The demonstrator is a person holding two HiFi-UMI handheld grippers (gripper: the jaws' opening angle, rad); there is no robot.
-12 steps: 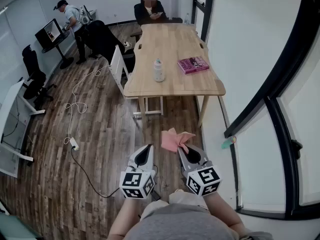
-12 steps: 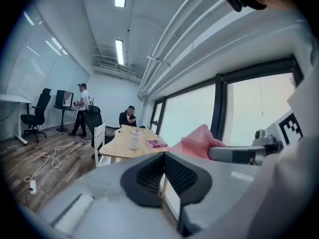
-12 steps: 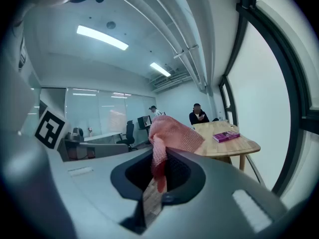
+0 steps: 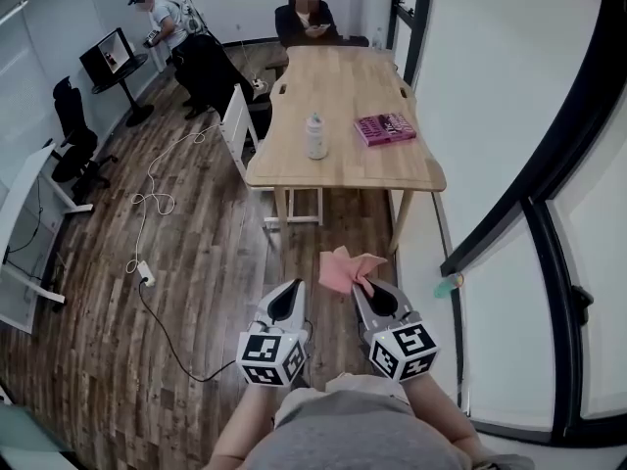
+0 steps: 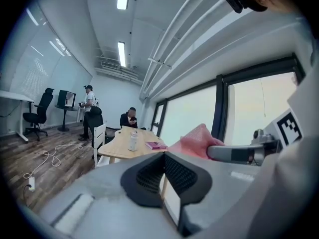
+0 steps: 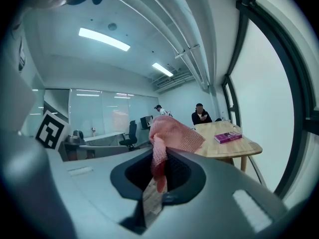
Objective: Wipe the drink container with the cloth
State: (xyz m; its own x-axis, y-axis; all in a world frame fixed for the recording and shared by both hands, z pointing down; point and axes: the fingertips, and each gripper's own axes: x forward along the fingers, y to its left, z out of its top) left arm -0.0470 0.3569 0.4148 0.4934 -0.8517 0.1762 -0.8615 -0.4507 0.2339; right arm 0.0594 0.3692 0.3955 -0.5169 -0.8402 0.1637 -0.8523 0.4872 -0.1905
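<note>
A pale drink bottle point(image 4: 315, 136) stands upright near the front of a long wooden table point(image 4: 343, 169), far ahead of both grippers; the left gripper view shows the same bottle point(image 5: 133, 140) small in the distance. My right gripper point(image 4: 364, 288) is shut on a pink cloth point(image 4: 346, 266), which bunches out past its tips; the cloth point(image 6: 168, 133) fills the middle of the right gripper view. My left gripper point(image 4: 293, 290) is shut with nothing in it, held beside the right one above the wood floor.
A pink book point(image 4: 386, 128) lies on the table right of the bottle. A seated person point(image 4: 309, 12) is at the table's far end, another person point(image 4: 160, 18) stands by a monitor. White chair point(image 4: 235, 125), office chairs and a floor cable point(image 4: 147, 213) lie left. Glass wall at right.
I have moved a little forward toward the table; both grippers keep their pose and the cloth stays held. The standing person has shifted slightly.
</note>
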